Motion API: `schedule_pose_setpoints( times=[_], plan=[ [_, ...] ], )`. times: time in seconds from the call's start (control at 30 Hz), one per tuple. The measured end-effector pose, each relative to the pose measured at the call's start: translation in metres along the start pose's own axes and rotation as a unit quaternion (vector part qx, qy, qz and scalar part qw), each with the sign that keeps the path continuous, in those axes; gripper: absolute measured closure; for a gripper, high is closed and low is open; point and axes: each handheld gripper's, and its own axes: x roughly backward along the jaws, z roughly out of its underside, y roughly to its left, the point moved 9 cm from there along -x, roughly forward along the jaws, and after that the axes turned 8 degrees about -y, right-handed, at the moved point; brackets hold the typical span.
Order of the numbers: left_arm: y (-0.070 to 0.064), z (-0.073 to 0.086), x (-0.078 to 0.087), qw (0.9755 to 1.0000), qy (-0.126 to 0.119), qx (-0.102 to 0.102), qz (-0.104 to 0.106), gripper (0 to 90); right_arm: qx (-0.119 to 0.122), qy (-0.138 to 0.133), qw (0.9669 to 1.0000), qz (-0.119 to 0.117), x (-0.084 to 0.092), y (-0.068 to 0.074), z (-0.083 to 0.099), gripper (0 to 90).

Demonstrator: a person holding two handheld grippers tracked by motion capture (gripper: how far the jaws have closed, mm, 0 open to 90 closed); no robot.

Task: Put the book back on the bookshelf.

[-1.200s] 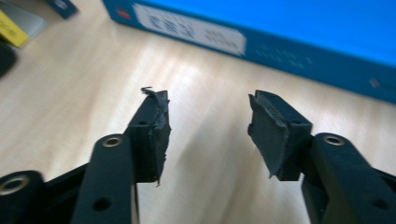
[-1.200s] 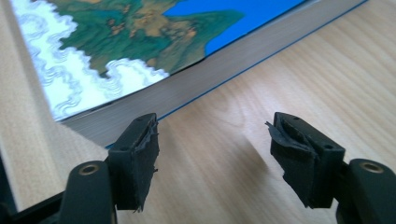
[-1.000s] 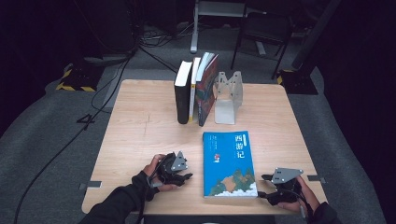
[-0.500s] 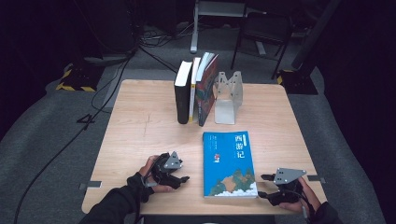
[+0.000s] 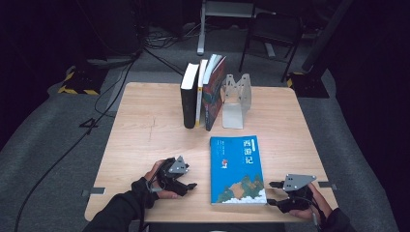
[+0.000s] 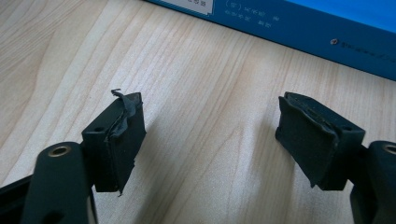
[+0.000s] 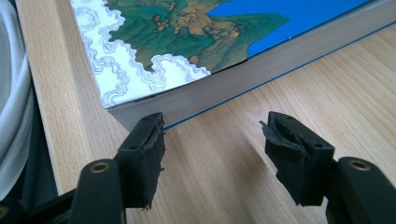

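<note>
A blue book (image 5: 238,169) with a landscape cover lies flat on the wooden table (image 5: 145,130), near the front edge. My left gripper (image 5: 191,186) rests on the table just left of it. Its jaws have just been opening, and only bare wood shows between them (image 6: 210,107); the book's blue edge (image 6: 327,28) lies a little beyond. My right gripper (image 5: 271,193) sits at the book's front right corner, open, with its jaws just closing a little. In the right gripper view the book's page edge (image 7: 261,65) lies just beyond the gripper (image 7: 214,126), with one fingertip (image 7: 144,144) near the corner.
Three books (image 5: 200,96) stand upright at the back of the table beside a metal bookend (image 5: 237,99). The table's front edge (image 7: 46,93) runs close to both hands. A chair (image 5: 270,34) and cables (image 5: 111,92) lie on the floor beyond.
The left gripper's jaws have spread wider and the left hand has shifted slightly. The right gripper and the blue book have stayed in place.
</note>
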Motion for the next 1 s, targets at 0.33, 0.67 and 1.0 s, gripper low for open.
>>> schedule_pose_setpoints(
  times=[0.33,0.67,1.0],
  plan=[
    [-0.010,-0.005,0.001,0.9994,0.035,-0.010,-0.001,22.7,0.012,-0.028,0.9995,0.009,0.001,0.001,-0.013,35.8],
    [-0.050,-0.041,-0.001,0.9990,-0.007,-0.025,0.037,20.0,-0.003,-0.065,0.9978,0.015,0.004,0.000,-0.028,34.3],
    [-0.103,-0.069,-0.036,0.9967,0.000,-0.049,0.064,22.6,-0.003,-0.101,0.9945,0.028,0.006,-0.004,-0.045,33.3]
  ],
)
